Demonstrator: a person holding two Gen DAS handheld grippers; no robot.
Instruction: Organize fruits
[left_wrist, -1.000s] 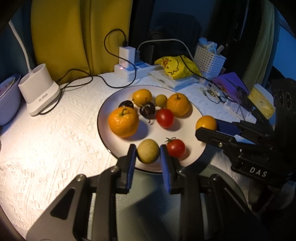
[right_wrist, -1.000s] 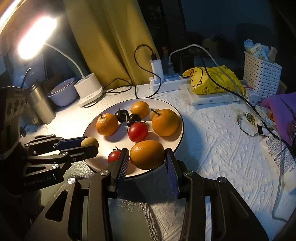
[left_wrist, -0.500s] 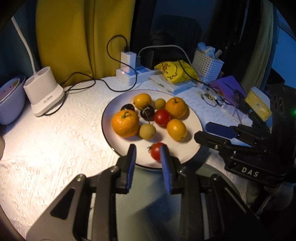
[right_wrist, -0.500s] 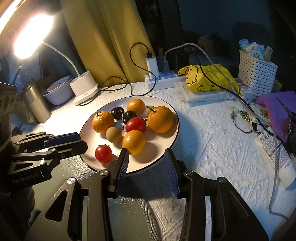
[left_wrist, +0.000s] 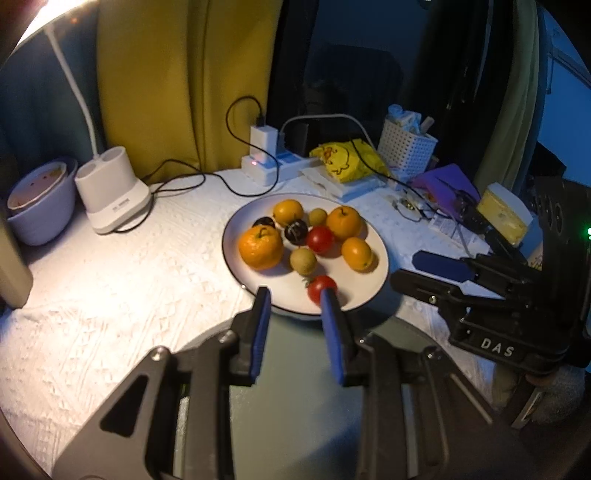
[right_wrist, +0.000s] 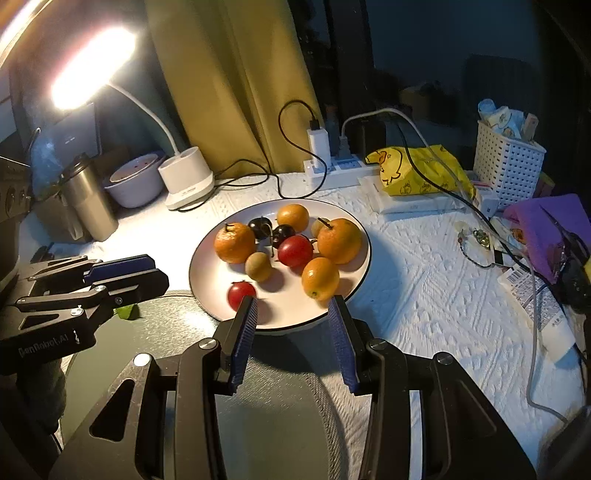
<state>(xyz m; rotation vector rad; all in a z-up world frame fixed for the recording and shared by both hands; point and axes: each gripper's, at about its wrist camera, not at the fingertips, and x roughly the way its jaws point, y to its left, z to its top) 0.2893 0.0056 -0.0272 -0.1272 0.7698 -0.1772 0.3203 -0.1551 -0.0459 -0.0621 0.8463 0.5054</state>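
**Both tongs empty at the plate's near rim**

From the left wrist, our left tongs (left_wrist: 295, 295) gape wide with nothing between them, hovering at the near rim of the plate (left_wrist: 382, 254). The small tomato (left_wrist: 320, 288) lies just ahead, tight against the right-hand finger; we judge it the nearest fruit for this hand. The big orange (left_wrist: 260, 246) sits toward the plate's left edge. The white surface (left_wrist: 129, 280) runs back to a lamp base (left_wrist: 112, 190) and yellow curtain (left_wrist: 177, 81).

From the right wrist, our right tongs (right_wrist: 291, 301) are likewise spread and empty. The small orange (right_wrist: 320, 277) lies just ahead, toward the right finger, its long axis roughly upright in view. A basket (right_wrist: 508, 162) stands at the far right.
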